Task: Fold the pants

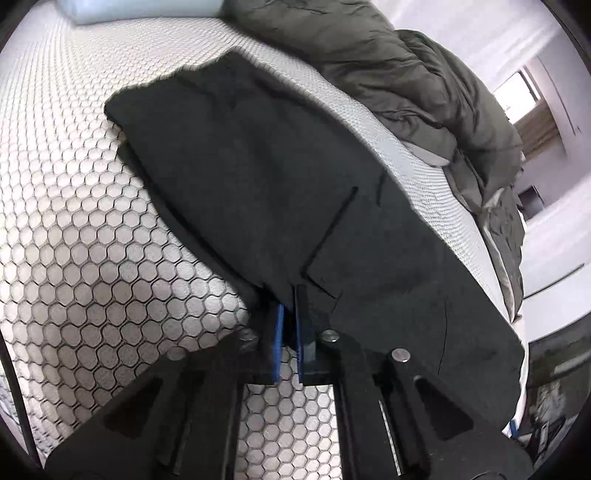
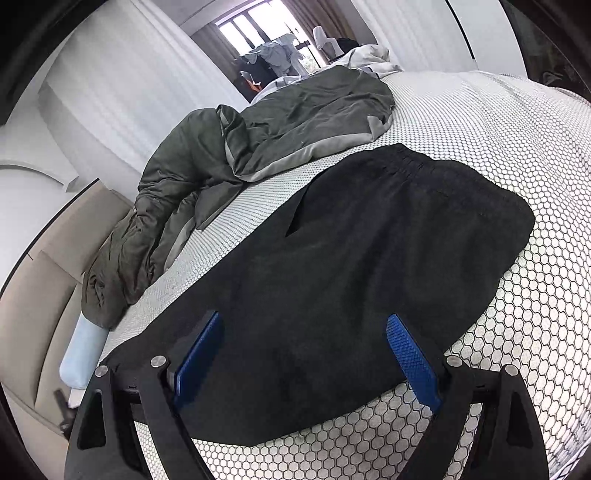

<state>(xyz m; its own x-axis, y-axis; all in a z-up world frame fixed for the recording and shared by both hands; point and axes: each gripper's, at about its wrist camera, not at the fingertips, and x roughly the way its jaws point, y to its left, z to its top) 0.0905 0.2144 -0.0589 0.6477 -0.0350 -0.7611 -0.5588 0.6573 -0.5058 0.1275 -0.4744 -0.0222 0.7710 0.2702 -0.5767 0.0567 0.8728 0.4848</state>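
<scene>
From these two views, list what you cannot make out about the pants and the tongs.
- Left wrist view: the pants run under the left tongs; their near edge is hidden.
- Right wrist view: the pants' near end is covered by the open right tongs; contact cannot be told.
- Both views: the dark fabric hides its layers.

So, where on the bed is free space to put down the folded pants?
The bare mattress beside the black pants, on the side away from the green blanket, is widest, running up to the pale blue pillow. Only a narrow bare strip separates pants and blanket. The blanket side is crowded.
</scene>
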